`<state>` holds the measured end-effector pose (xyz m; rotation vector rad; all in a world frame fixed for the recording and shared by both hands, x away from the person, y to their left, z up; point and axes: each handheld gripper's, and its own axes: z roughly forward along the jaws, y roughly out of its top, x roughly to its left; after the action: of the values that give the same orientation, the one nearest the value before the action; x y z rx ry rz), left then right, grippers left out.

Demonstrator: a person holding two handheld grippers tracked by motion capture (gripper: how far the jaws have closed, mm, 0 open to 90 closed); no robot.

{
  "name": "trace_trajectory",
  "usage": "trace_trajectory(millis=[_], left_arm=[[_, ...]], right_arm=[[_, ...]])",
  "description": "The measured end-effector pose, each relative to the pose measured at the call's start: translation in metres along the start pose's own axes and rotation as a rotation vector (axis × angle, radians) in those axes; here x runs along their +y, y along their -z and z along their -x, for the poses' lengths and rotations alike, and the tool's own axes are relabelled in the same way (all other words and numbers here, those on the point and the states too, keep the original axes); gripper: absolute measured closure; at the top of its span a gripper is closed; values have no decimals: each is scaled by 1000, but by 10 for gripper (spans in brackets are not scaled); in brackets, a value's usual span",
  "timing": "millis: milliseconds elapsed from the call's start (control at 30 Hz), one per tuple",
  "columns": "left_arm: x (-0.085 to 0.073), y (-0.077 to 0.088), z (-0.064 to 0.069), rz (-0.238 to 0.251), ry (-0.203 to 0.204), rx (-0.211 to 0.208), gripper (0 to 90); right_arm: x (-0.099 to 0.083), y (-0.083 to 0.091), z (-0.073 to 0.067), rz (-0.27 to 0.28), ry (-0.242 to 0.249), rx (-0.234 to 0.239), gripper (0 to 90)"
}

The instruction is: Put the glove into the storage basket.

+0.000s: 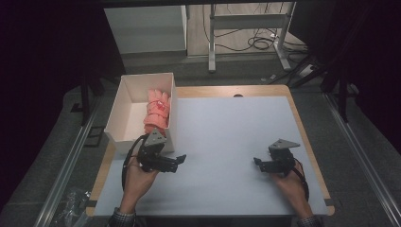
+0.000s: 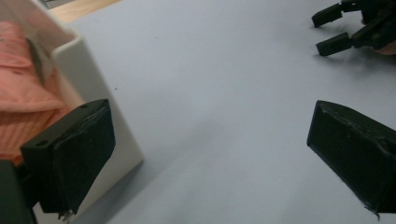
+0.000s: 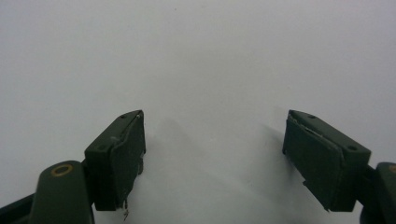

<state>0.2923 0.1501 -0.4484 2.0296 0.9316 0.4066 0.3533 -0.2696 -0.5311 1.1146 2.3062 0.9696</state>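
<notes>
At the far left of the table (image 1: pixel 227 137) stands a white box (image 1: pixel 124 111) with pink cloth (image 1: pixel 157 111) inside against its right wall. Left tool (image 1: pixel 177 162), jaws spread and empty, hovers just beside the box's near right corner; its own view shows that corner (image 2: pixel 100 100) and cloth (image 2: pixel 21 107) close behind one jaw. Right tool (image 1: pixel 259 163), released too, sits well apart over bare table.

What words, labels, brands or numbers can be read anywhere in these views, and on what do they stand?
None can be read.
White box: plain walls, no print.
Pink folded cloth in the box: a darker red patch, too blurred to tell if it is lettering.
Left gripper and right gripper: black jaws and grey plates, no markings legible.
Pale table mat: blank.
</notes>
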Motion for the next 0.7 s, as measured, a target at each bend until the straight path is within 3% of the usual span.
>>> trace_trajectory(millis=[267, 700], left_arm=[[-2, -26, 16, -21, -32, -46, 15], [-26, -66, 20, -66, -9, -82, 15]], right_arm=[[0, 0, 0, 0, 0, 0, 213], [0, 0, 0, 0, 0, 1, 213]])
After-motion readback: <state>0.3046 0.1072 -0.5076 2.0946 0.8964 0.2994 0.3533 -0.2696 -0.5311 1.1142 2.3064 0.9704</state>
